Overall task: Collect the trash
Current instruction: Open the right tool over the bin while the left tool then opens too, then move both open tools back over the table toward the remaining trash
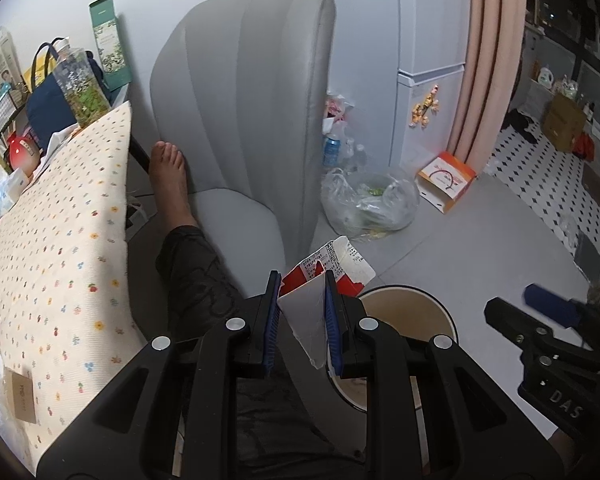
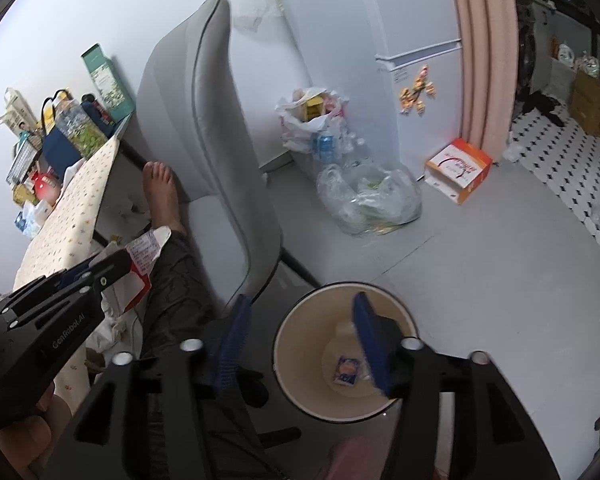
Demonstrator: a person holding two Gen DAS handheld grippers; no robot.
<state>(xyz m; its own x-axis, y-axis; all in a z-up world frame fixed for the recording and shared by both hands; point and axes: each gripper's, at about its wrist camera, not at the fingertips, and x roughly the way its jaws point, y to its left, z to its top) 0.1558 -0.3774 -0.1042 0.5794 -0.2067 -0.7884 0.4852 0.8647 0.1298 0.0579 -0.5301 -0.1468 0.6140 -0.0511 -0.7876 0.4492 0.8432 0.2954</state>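
- Grey floor (image 2: 480, 264) fills this small room, turning to black-and-white tile on the far right.
- Nearest in the left wrist view, the left tongs (image 1: 302, 284) are clamped narrow on a flattened red-and-white carton (image 1: 332, 264); its pale inner face sits between the blue pads and its printed end sticks out past the tips.
- That carton hangs just left of a round bin (image 1: 428, 300), above the person's dark trouser leg (image 1: 204, 280), not over the bin's mouth.
- The right tongs (image 2: 300, 316) are spread wide and hold nothing, poised over the bin's (image 2: 300, 320) rim.
- Down inside the cream-walled bin lies a small blue-and-orange wrapper (image 2: 346, 369) on the bottom, with something pale beside it that is too blurred to name.
- A dotted cream cushion (image 1: 60, 240) lies to the left, beside the leg.
- Beyond the leg, a bare foot (image 1: 168, 168) rests against a grey padded chair (image 1: 244, 92).
- Past the chair on the floor sits a clear plastic bag (image 2: 370, 200) stuffed with crumpled film, and just behind it a white bag (image 2: 308, 120) and several bottles.
- An orange-and-white box (image 2: 458, 170) lies on the floor near a pink curtain (image 2: 484, 40), beside a white fridge (image 2: 416, 40).
- At far left, a cluttered bench (image 1: 122, 94) against the wall carries a navy bag (image 1: 48, 112) and a tall green box (image 1: 110, 40).
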